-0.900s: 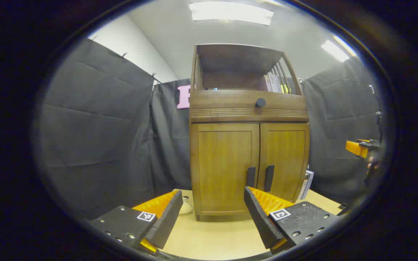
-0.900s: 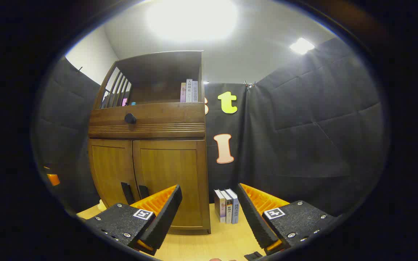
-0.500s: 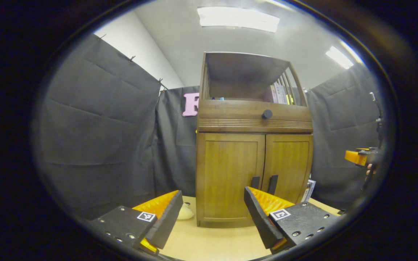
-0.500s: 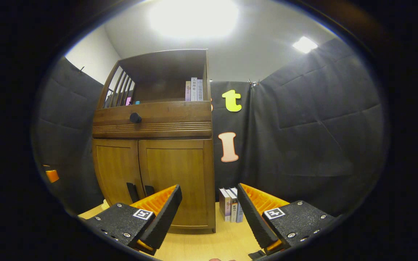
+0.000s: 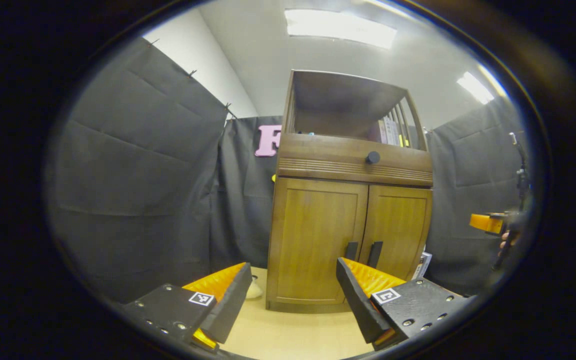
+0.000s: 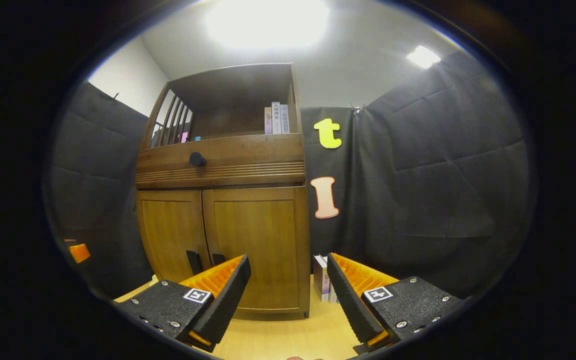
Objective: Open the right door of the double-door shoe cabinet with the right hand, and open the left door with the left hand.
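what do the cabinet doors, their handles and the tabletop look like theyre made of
The cabinet doors look like brown wood or wood veneer with a satin sheen: vertical grain shows on the framed panels. The door handles are dark matte bars, plastic or painted metal; I cannot tell which. The tabletop looks like pale wood-look laminate, smooth with faint grain.

1 cabinet, 2 doors, 2 handles, 1 knob, 2 tongs

The left gripper is cut off at the edge, its jaws out of sight
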